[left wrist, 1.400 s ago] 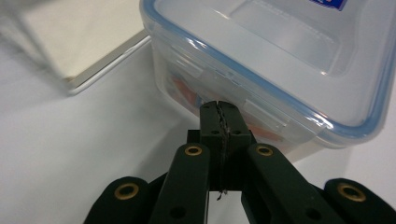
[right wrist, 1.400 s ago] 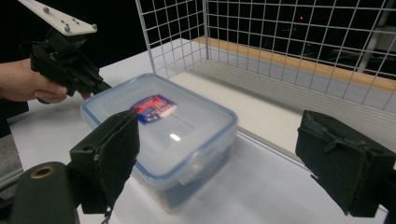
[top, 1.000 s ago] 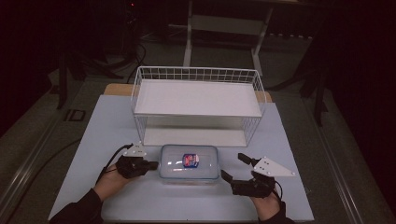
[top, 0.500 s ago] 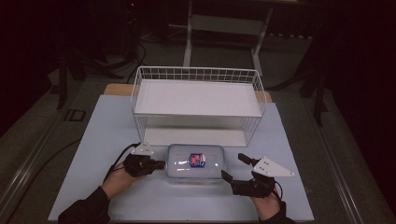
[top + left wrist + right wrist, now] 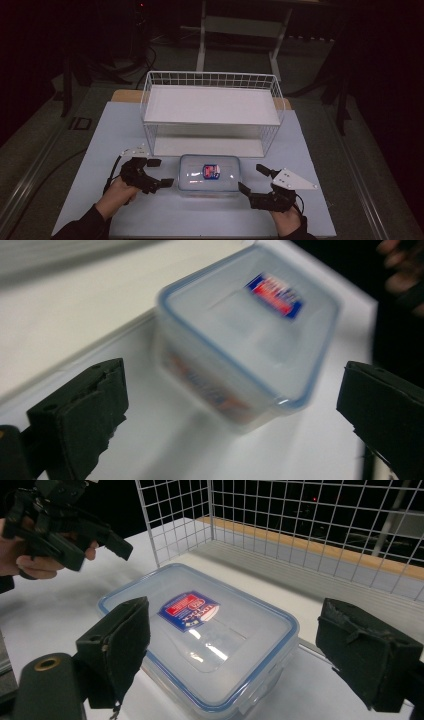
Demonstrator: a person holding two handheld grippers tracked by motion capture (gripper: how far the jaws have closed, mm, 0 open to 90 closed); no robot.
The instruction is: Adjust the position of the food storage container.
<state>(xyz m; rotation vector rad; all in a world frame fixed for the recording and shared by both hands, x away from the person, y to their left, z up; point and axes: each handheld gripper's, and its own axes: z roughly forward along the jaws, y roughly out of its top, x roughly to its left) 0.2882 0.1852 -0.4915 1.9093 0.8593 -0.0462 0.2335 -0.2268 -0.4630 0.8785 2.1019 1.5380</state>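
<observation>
The surface (image 5: pixel 100 150) is a pale sheet running from the near edge to a strip of bare wood at the back. On its far half stands a white wire rack (image 5: pixel 212 112) with a flat shelf on top and an open bay beneath; in the right claw view its mesh rises just behind the box.

A clear plastic box (image 5: pixel 209 174) lies flat on the surface just in front of the rack's open bay, between the two claws. Its lid is on, edged in blue, and carries a red and blue label (image 5: pixel 212 171) near the middle. In the left claw view the box (image 5: pixel 245 335) is blurred and shows a printed band along its side wall.

The left claw (image 5: pixel 161 172) is beside the box's left end, in the person's left hand (image 5: pixel 117 195). It has just been opening and is now released, its jaws spread wide with the box's corner ahead of them and touching neither pad.

The right claw (image 5: pixel 252 178) sits at the box's right near corner, also released: its jaws stand wide, one over the lid's near edge and one off to the side, neither pressing on the box.
</observation>
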